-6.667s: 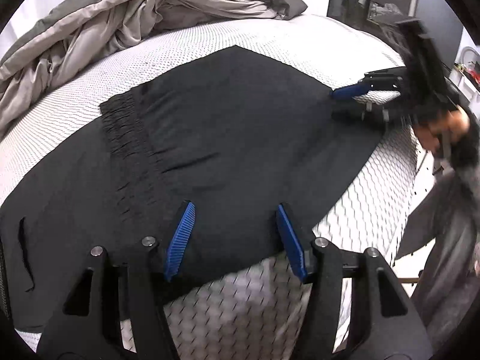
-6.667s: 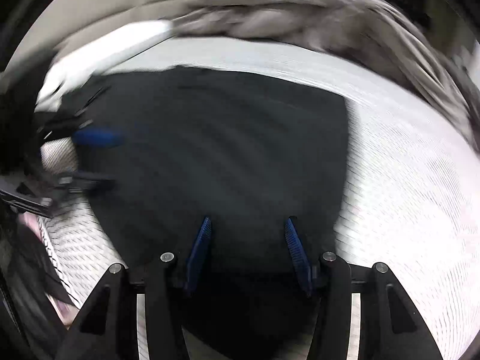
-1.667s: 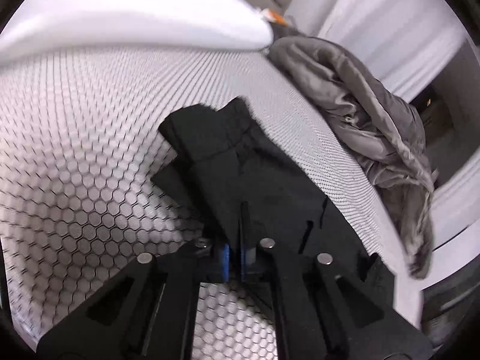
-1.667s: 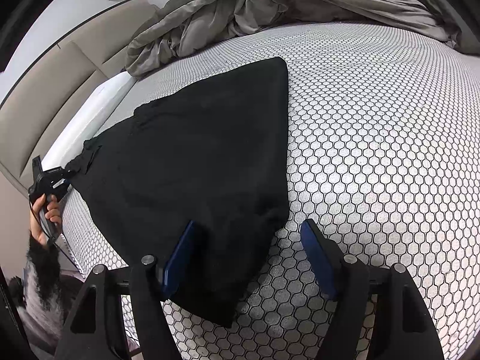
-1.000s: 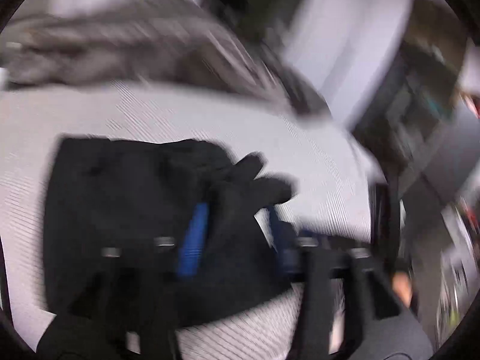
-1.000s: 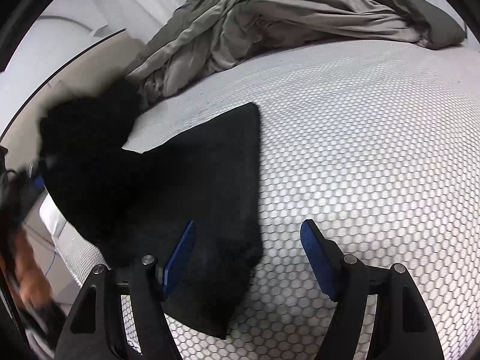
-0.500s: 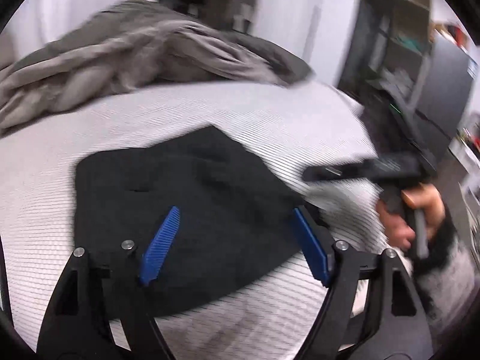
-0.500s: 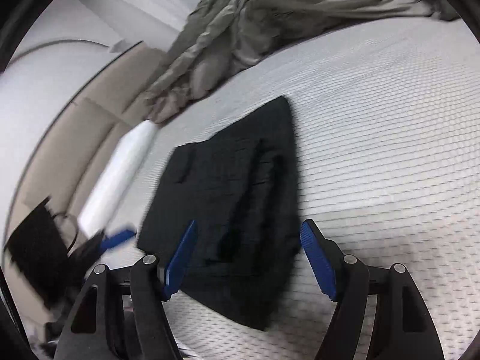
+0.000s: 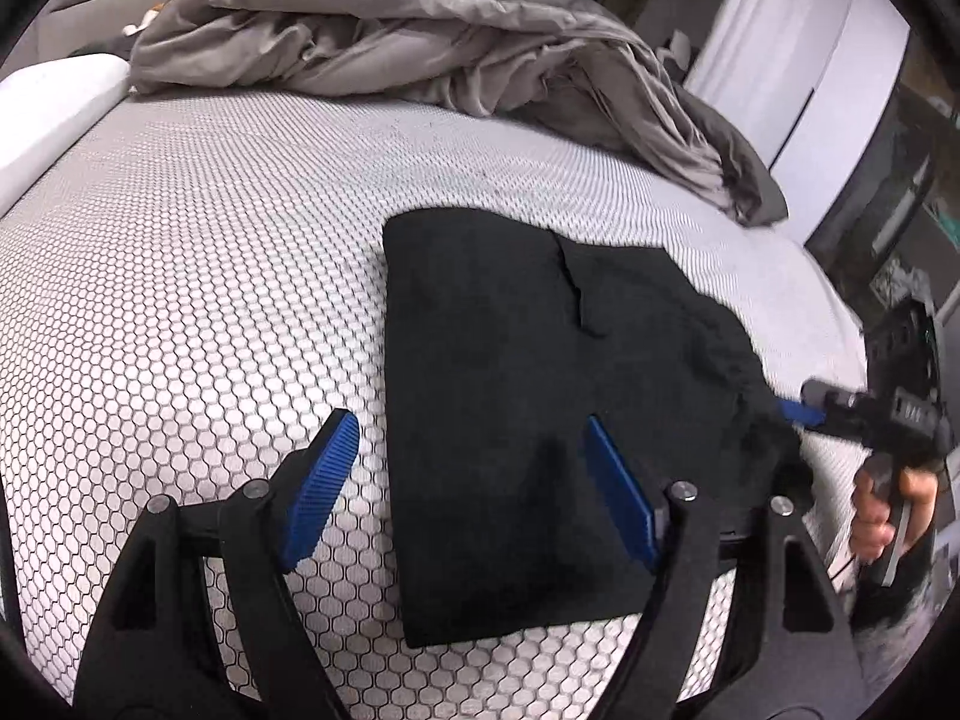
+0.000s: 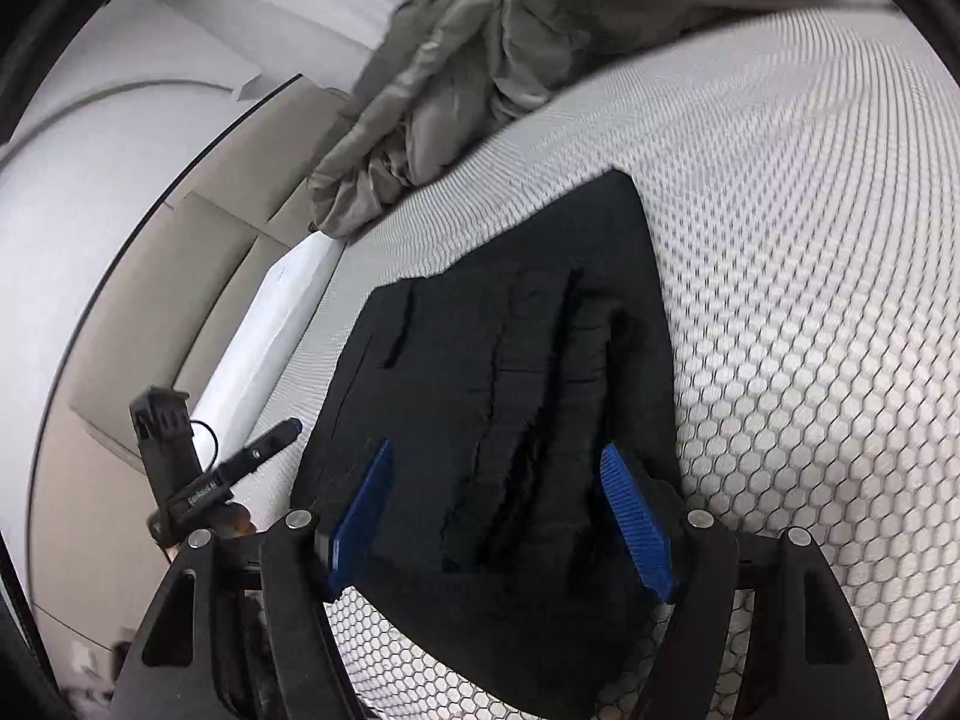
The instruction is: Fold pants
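Observation:
The black pants (image 9: 540, 420) lie folded in a compact rectangle on the hexagon-patterned mattress (image 9: 180, 276). My left gripper (image 9: 471, 474) hovers open above their near left edge, one blue pad over the mattress and the other over the cloth, nothing gripped. In the right wrist view the pants (image 10: 510, 372) show stacked folds and a pocket slit. My right gripper (image 10: 504, 516) stands open over their near end, pads clear of the cloth. Each gripper shows in the other's view: the right gripper (image 9: 804, 411) at the pants' far right edge, the left gripper (image 10: 282, 432) beside their left edge.
A crumpled grey duvet (image 9: 420, 36) fills the back of the bed. A white pillow (image 9: 48, 96) lies at the far left by a beige headboard (image 10: 210, 252). A hand (image 9: 882, 516) grips the right tool beyond the mattress edge, with dark shelving (image 9: 900, 180) behind.
The left gripper let go of the pants' end it had carried over, opened wide and drew back toward the left. The pants now lie folded. The right gripper stayed open and swung slightly.

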### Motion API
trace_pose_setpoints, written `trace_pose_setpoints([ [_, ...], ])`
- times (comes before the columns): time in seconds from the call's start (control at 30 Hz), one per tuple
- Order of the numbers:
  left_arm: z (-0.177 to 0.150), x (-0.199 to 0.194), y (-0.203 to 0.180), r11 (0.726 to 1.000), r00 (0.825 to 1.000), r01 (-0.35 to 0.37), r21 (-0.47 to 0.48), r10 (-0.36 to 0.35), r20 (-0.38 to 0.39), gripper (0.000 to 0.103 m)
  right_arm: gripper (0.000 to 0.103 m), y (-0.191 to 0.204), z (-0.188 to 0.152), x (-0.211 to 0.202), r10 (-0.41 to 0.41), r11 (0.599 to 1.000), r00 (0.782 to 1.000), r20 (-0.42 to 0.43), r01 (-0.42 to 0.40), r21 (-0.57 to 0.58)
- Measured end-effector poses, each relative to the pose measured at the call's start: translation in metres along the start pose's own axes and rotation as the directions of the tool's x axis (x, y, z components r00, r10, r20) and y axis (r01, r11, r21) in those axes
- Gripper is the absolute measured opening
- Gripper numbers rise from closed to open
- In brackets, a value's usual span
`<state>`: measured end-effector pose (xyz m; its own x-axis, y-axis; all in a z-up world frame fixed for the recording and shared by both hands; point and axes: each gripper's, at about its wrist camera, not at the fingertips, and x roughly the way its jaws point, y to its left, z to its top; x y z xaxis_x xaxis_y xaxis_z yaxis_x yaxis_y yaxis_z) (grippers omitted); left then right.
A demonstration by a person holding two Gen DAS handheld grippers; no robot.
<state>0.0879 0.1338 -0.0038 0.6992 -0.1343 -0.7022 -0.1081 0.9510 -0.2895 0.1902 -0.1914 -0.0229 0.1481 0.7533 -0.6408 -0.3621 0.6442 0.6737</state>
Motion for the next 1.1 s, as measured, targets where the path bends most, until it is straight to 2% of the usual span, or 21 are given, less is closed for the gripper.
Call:
trace_pose_setpoints([
  [0.03, 0.002, 0.002, 0.002, 1.000, 1.000, -0.010, 0.013, 0.010, -0.009, 0.075, 0.073, 0.002, 0.001, 0.001, 0.013, 1.000, 1.000, -0.002, -0.013, -0.011],
  [0.17, -0.003, 0.014, 0.002, 1.000, 0.999, -0.018, 0.010, 0.019, -0.045, 0.075, 0.073, 0.028, 0.000, -0.004, 0.152, 0.985, 0.988, 0.002, -0.152, -0.083],
  [0.2, -0.001, 0.018, 0.002, 1.000, 0.999, -0.013, 0.005, 0.013, -0.052, 0.075, 0.074, 0.032, 0.000, -0.003, 0.151, 0.984, 0.989, -0.002, -0.150, -0.099],
  [0.3, -0.002, 0.017, -0.001, 1.000, 0.999, -0.014, 0.017, 0.015, -0.047, 0.075, 0.073, 0.031, 0.001, 0.015, 0.056, 0.995, 0.998, -0.038, -0.059, -0.086],
  [0.33, -0.002, 0.019, -0.002, 1.000, 0.999, -0.016, 0.026, 0.017, -0.047, 0.075, 0.067, 0.027, 0.002, 0.022, 0.035, 0.997, 0.998, -0.050, -0.038, -0.065],
  [0.4, -0.002, 0.016, -0.006, 0.999, 0.999, -0.020, 0.040, 0.022, -0.048, 0.075, 0.036, 0.018, 0.002, 0.034, -0.011, 0.999, 0.997, -0.083, 0.008, -0.034],
  [0.47, -0.001, 0.013, -0.006, 0.999, 0.999, -0.022, 0.047, 0.023, -0.038, 0.075, 0.021, 0.017, 0.004, 0.039, -0.061, 0.997, 0.995, -0.076, 0.058, -0.041],
  [0.5, 0.000, 0.012, -0.003, 0.999, 0.999, -0.025, 0.037, 0.026, -0.029, 0.075, 0.018, 0.019, 0.006, 0.037, -0.055, 0.998, 0.996, -0.065, 0.053, -0.036],
  [0.63, 0.003, 0.005, 0.007, 0.999, 1.000, -0.011, -0.030, 0.011, -0.010, 0.075, 0.017, 0.042, 0.005, -0.003, -0.051, 0.996, 0.999, 0.017, 0.052, -0.073],
  [0.73, 0.004, 0.005, 0.009, 0.999, 1.000, -0.016, -0.033, 0.016, -0.012, 0.075, 0.017, 0.038, -0.006, -0.019, -0.060, 0.997, 0.998, 0.021, 0.061, -0.043],
  [0.83, 0.002, 0.008, 0.007, 0.999, 0.999, -0.027, -0.016, 0.027, -0.022, 0.075, 0.019, 0.017, -0.022, -0.005, -0.156, 0.987, 0.987, -0.032, 0.156, -0.028],
  [0.93, 0.000, 0.013, 0.003, 0.999, 0.999, -0.039, -0.005, 0.039, -0.036, 0.075, 0.024, 0.001, -0.024, 0.005, -0.139, 0.990, 0.987, -0.085, 0.140, 0.013],
  [0.97, -0.001, 0.013, 0.001, 0.999, 0.999, -0.042, 0.006, 0.042, -0.035, 0.075, 0.027, 0.003, -0.021, -0.004, -0.118, 0.993, 0.990, -0.078, 0.120, 0.022],
  [1.0, -0.001, 0.012, -0.002, 0.999, 0.998, -0.049, 0.019, 0.049, -0.027, 0.075, 0.029, 0.006, -0.020, -0.011, -0.129, 0.991, 0.990, -0.057, 0.130, 0.009],
  [1.07, -0.001, 0.011, -0.009, 0.996, 0.998, -0.065, 0.054, 0.065, -0.008, 0.075, 0.029, 0.014, -0.017, -0.031, -0.168, 0.985, 0.985, 0.021, 0.169, -0.030],
  [1.1, -0.001, 0.011, -0.012, 0.996, 0.998, -0.062, 0.065, 0.062, -0.009, 0.075, 0.029, 0.014, -0.015, -0.041, -0.153, 0.988, 0.987, 0.054, 0.155, -0.026],
])
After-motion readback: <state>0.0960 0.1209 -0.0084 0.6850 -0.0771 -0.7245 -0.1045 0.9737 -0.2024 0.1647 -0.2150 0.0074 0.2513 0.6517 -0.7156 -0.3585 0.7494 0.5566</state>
